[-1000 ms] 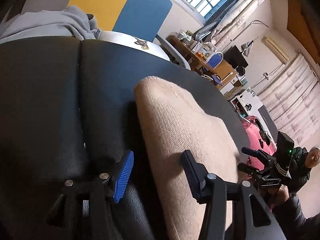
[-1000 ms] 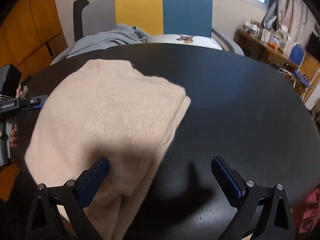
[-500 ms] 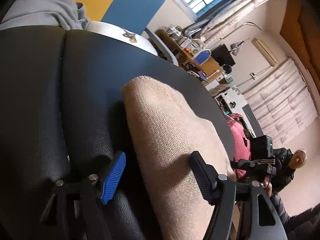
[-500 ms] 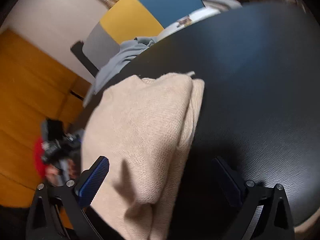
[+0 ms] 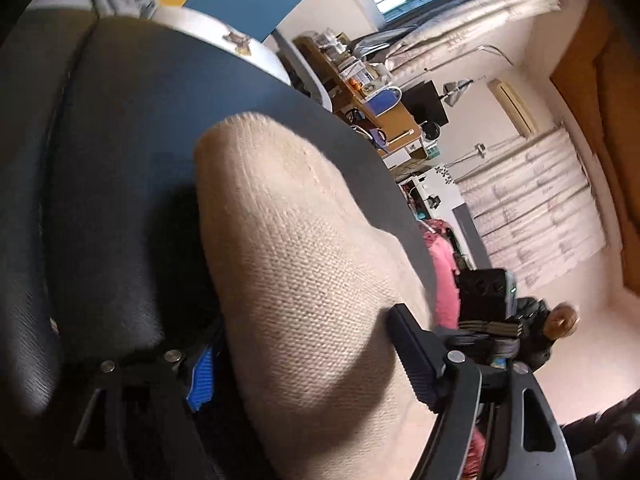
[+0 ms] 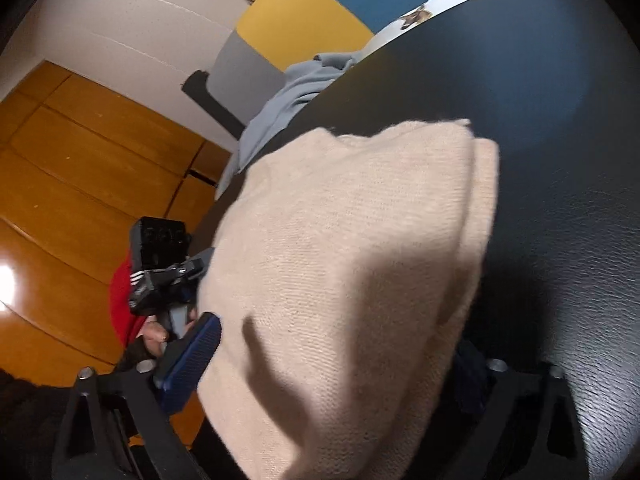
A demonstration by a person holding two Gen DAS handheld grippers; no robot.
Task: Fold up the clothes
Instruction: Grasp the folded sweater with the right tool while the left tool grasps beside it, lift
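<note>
A folded beige knit sweater (image 5: 304, 280) lies on a black leather surface (image 5: 120, 160). My left gripper (image 5: 308, 364) is open, its jaws astride the sweater's near end, one finger on each side. In the right wrist view the same sweater (image 6: 352, 264) fills the middle. My right gripper (image 6: 332, 364) is open and straddles the opposite end; its right finger is mostly hidden in shadow behind the cloth. Each gripper shows in the other's view, the right one (image 5: 488, 300) and the left one (image 6: 160, 268).
A grey garment (image 6: 288, 96) lies at the far edge of the black surface, beside a white cushion (image 6: 432, 4) and a yellow and blue chair back (image 6: 320, 12). A pink garment (image 5: 440, 264) hangs beyond the surface's right edge. A cluttered desk (image 5: 380, 92) stands by the window.
Both grippers have moved in onto the sweater's ends and tilted. The sweater went from lying flat and spread to bunched, thicker, between the open jaws.
</note>
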